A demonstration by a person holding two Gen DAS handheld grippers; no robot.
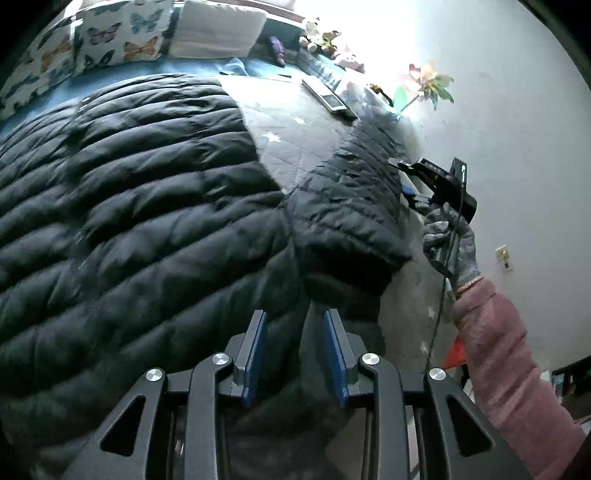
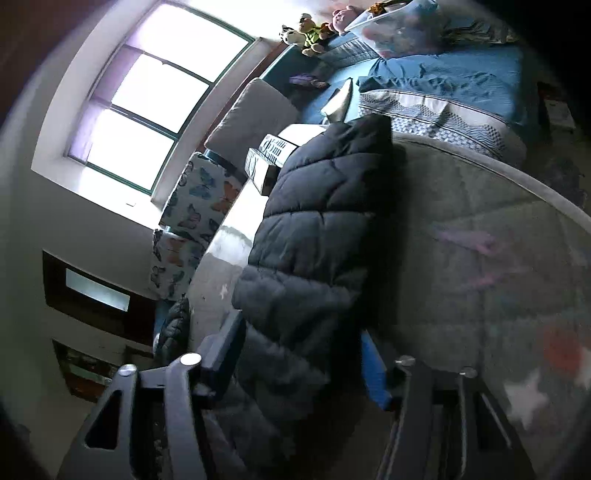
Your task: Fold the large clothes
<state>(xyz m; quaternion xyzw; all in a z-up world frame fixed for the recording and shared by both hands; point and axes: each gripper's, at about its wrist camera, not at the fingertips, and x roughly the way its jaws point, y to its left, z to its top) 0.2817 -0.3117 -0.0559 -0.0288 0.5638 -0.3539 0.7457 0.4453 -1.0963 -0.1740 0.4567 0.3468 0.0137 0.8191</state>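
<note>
A black quilted puffer jacket (image 1: 129,206) lies spread on a grey star-patterned quilt (image 1: 295,136) on a bed. Its right sleeve (image 1: 351,206) is lifted off the bed. My left gripper (image 1: 295,325) hovers over the jacket near the armpit, its blue pads apart with dark fabric between them but not pinched. My right gripper (image 2: 299,339) is turned on its side and closed around the padded sleeve (image 2: 314,229), which hangs between its fingers. It also shows in the left wrist view (image 1: 413,177), held by a gloved hand at the sleeve's end.
Butterfly-print pillows (image 1: 103,40) and a white cushion (image 1: 218,33) stand at the headboard. A remote control (image 1: 325,96), small boxes (image 2: 269,158), plush toys (image 2: 310,33) and a paper pinwheel (image 1: 428,85) lie near the bed's far side. A white wall (image 1: 517,129) is on the right.
</note>
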